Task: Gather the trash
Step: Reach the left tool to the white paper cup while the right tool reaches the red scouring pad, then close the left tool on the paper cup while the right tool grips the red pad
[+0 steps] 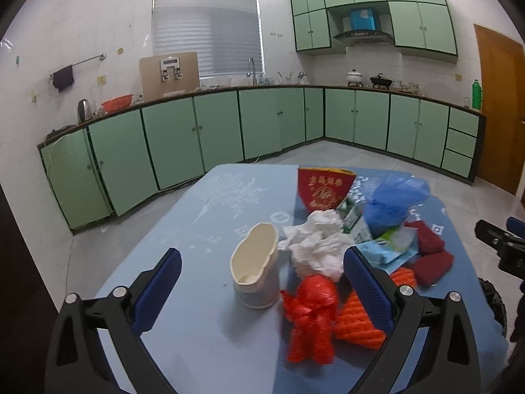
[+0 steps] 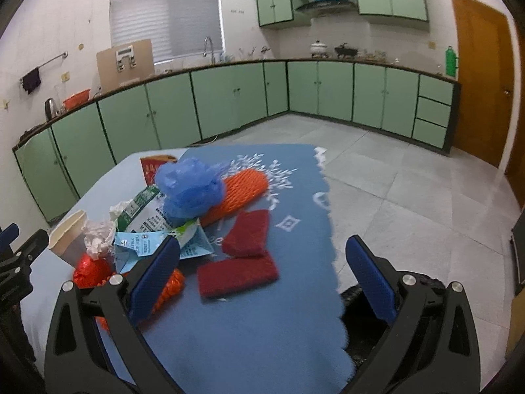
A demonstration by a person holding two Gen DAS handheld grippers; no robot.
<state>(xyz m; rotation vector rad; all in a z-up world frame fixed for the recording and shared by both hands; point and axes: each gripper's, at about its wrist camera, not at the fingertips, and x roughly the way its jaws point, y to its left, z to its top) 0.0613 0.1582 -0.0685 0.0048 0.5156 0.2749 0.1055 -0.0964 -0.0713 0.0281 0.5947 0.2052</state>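
Note:
A heap of trash lies on the blue-clothed table (image 1: 203, 328). In the left wrist view my left gripper (image 1: 262, 279) is open above the table, with a crushed cream paper cup (image 1: 254, 271), a red plastic bag (image 1: 311, 318) and crumpled white tissue (image 1: 316, 246) between its fingers. Behind lie a red packet (image 1: 323, 188), a milk carton (image 1: 356, 221), a blue plastic bag (image 1: 392, 198) and orange foam netting (image 1: 357, 321). My right gripper (image 2: 262, 272) is open over two dark red pads (image 2: 238, 274). The blue bag (image 2: 188, 188) rests on an orange net (image 2: 241, 188).
A black bin bag (image 2: 361, 308) sits below the table's right edge. The table cloth edge (image 2: 331, 229) runs close to my right finger. Green kitchen cabinets (image 1: 223, 128) line the far walls, with tiled floor between. A wooden door (image 2: 479, 78) stands at right.

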